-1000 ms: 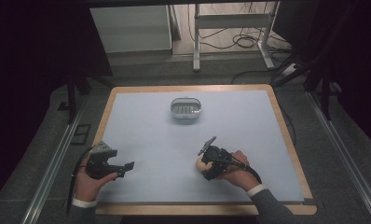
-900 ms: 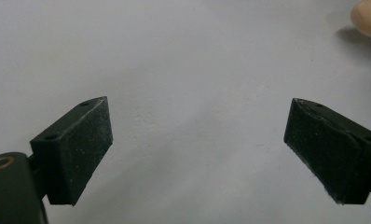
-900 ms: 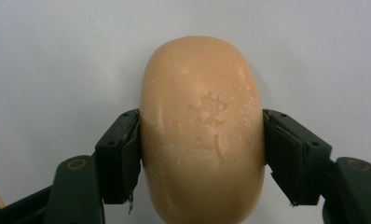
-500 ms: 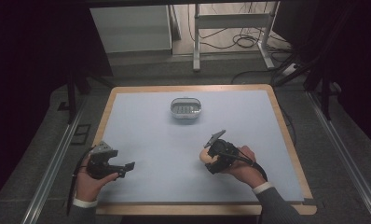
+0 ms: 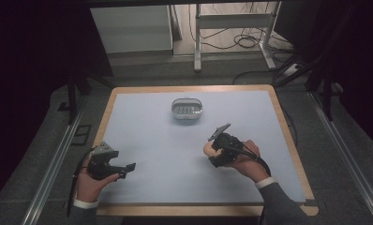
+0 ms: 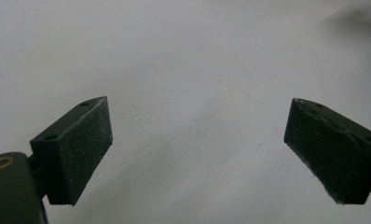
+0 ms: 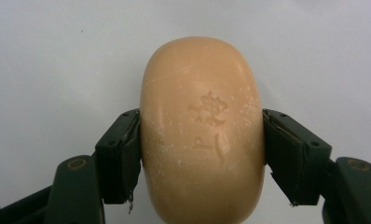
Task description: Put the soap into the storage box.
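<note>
Soap bar (image 7: 201, 135), tan and oval with an embossed mark, is gripped across its short sides by the right tongs (image 5: 212, 151), just above the desk (image 5: 147, 126) at the near right. A firm, fairly light body with a smooth, rounded and probably slippery surface is judged; hold is best taken at the widest middle, as now. Left tongs (image 6: 197, 149) are spread wide with nothing between, low over the near left. Farther off, a small clear dish (image 5: 187, 109) is set mid-desk.
</note>
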Demonstrator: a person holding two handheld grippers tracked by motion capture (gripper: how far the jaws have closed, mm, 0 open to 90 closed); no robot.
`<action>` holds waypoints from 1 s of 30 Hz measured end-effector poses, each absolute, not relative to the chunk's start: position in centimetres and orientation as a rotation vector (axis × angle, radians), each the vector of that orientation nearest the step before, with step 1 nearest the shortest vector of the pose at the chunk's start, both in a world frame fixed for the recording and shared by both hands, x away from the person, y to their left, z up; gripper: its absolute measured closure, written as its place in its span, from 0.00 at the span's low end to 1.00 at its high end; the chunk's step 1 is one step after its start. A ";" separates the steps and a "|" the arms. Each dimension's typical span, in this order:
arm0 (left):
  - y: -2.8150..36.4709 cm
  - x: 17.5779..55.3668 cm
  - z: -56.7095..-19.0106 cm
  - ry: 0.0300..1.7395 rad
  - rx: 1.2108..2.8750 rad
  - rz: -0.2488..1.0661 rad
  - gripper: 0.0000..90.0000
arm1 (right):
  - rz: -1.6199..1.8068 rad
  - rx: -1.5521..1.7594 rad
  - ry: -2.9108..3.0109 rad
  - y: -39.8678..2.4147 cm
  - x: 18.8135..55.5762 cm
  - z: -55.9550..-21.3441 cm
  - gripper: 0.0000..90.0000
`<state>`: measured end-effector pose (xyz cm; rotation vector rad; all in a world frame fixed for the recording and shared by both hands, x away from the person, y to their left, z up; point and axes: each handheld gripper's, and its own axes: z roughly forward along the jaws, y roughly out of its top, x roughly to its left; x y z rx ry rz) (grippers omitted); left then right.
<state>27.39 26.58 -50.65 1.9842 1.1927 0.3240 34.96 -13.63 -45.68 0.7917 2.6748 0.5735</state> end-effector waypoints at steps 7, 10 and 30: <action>26.5 27.4 -50.7 1.191 1.989 0.321 0.09 | 0.578 0.805 2.653 -13.8 35.6 -45.3 0.36; 26.5 27.4 -50.7 1.188 1.988 0.321 0.09 | 0.577 0.810 2.648 -13.8 35.9 -45.2 0.36; 26.4 27.5 -50.8 1.187 1.993 0.320 0.08 | 0.569 0.838 2.627 -14.3 37.6 -44.9 0.36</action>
